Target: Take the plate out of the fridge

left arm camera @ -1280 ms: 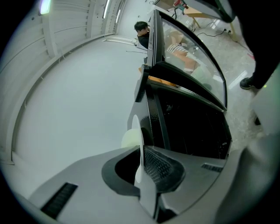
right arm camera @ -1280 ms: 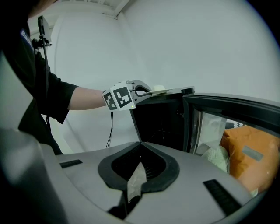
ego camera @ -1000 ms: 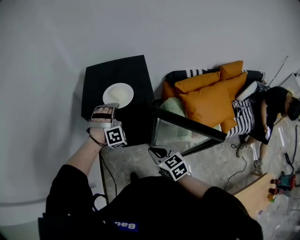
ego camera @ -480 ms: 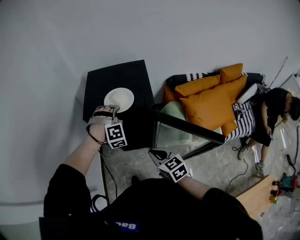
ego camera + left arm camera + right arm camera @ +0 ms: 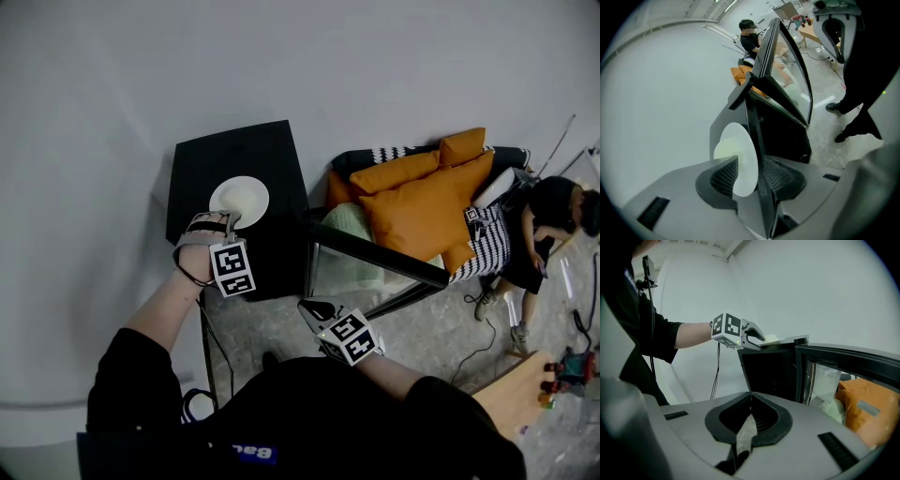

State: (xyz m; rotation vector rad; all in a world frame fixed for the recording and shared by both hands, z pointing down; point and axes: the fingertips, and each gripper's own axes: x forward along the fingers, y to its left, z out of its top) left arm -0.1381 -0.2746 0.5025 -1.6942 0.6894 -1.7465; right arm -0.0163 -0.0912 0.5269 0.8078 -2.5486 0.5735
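Round white plate (image 5: pixel 238 198) flat atop small black boxy fridge (image 5: pixel 225 155), near front edge; glass door (image 5: pixel 349 272) open.

fridge (image 5: pixel 771 371) interior too dark, any contents indiscernible

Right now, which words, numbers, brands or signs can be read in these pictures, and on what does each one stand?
Nothing reads clearly.
On the person's black shirt, a blue patch: pale letters, too blurred to read.
The left marker cube and the right marker cube: black and white square patterns only, no words.
The white round plate and the black fridge: no print visible.
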